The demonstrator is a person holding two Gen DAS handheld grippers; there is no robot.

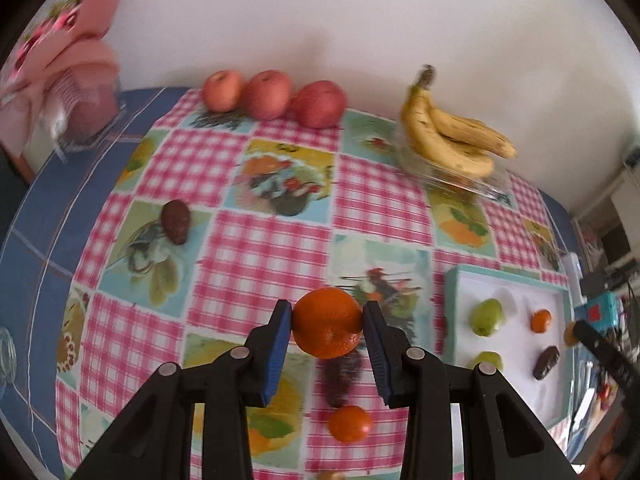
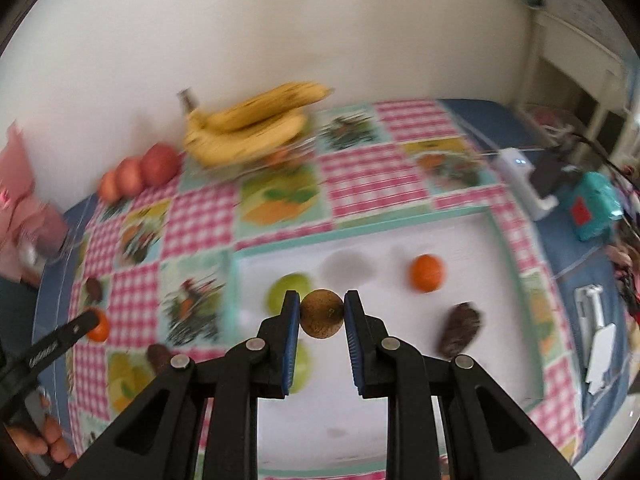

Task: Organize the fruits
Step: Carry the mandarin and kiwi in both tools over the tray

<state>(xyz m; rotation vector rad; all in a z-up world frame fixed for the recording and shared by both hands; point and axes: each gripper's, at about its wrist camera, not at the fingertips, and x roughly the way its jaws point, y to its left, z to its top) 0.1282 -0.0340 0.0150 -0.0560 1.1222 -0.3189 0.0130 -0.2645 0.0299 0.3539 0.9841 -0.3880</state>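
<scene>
My left gripper [image 1: 328, 326] is shut on an orange [image 1: 328, 322] and holds it above the checked tablecloth [image 1: 256, 248], left of the white tray [image 1: 516, 280]. My right gripper [image 2: 322, 314] is shut on a brown kiwi [image 2: 322, 314] above the tray [image 2: 472, 380]. The tray holds two green fruits [image 2: 290, 290], a small orange [image 2: 427, 273] and a dark avocado [image 2: 460, 330]. On the cloth lie another orange [image 1: 350, 423], a dark avocado [image 1: 176, 221] and a dark fruit [image 1: 340, 376] under the left gripper.
Three red apples [image 1: 272, 96] stand along the far wall. A bunch of bananas [image 1: 448, 136] lies on a glass dish [image 1: 452, 178]. A pink bag [image 1: 76, 92] stands far left. A teal box [image 2: 596, 206] and white devices [image 2: 520, 176] sit at the right edge.
</scene>
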